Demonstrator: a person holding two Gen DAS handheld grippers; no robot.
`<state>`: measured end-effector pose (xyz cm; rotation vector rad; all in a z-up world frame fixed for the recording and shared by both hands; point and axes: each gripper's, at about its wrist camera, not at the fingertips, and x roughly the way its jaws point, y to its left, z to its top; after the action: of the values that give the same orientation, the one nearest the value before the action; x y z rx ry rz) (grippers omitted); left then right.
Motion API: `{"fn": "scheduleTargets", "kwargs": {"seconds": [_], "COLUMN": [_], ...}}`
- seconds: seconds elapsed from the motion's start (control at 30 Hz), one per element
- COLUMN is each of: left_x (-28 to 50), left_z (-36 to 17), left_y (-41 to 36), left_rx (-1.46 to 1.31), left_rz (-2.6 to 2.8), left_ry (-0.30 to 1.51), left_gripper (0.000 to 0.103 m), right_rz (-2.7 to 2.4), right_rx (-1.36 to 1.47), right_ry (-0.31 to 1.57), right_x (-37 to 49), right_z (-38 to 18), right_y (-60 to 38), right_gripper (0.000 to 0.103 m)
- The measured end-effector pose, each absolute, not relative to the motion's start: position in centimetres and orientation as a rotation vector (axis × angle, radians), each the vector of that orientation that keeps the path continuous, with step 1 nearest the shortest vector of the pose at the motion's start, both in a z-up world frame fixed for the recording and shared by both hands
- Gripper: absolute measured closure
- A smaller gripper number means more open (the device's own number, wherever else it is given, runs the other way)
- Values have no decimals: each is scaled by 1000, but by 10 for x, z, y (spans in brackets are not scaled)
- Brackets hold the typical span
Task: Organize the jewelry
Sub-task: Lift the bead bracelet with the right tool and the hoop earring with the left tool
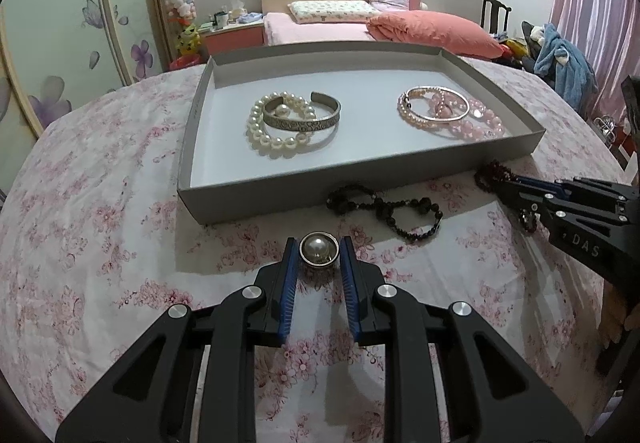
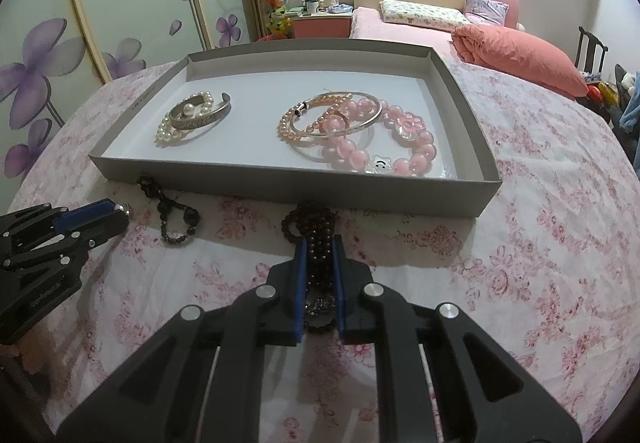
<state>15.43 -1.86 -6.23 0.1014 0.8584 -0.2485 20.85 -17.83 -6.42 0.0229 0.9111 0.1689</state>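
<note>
A grey tray (image 1: pixel 360 171) (image 2: pixel 296 185) holds a white pearl bracelet (image 1: pixel 276 141) with a silver cuff (image 1: pixel 304 119) at its left, and pink bead bracelets (image 1: pixel 476 121) (image 2: pixel 384 147) with a thin bangle (image 1: pixel 438 103) at its right. My left gripper (image 1: pixel 319 247) is shut on a pearl ring (image 1: pixel 319 249), low over the floral cloth in front of the tray. My right gripper (image 2: pixel 319 247) is shut on a dark bead bracelet (image 2: pixel 316 227) just before the tray's front wall; it also shows in the left wrist view (image 1: pixel 496 173). Another black bead bracelet (image 1: pixel 384 209) (image 2: pixel 176 219) lies on the cloth between the grippers.
The round table carries a pink floral cloth (image 1: pixel 100 243). Behind it are a bed with a coral duvet (image 1: pixel 432 29), a nightstand (image 1: pixel 232 33), wardrobe doors (image 2: pixel 100 23) at the left and a chair with clothes (image 1: pixel 560 59) at the right.
</note>
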Motion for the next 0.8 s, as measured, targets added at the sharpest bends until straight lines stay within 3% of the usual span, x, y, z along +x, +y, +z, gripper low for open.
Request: {"fn": "scheduleTargets", "kwargs": {"seconds": [0.8], "left_x": [137], "left_z": [-34], "left_y": [-10], "left_rx": [61], "left_rz": [-219], "left_ry": [723], "left_gripper": [81], "right_rz": [191], "right_rx": [105], "right_ry": [770], "right_x": [183], "right_z": [-28], "right_y": [-183], "right_gripper": [94]}}
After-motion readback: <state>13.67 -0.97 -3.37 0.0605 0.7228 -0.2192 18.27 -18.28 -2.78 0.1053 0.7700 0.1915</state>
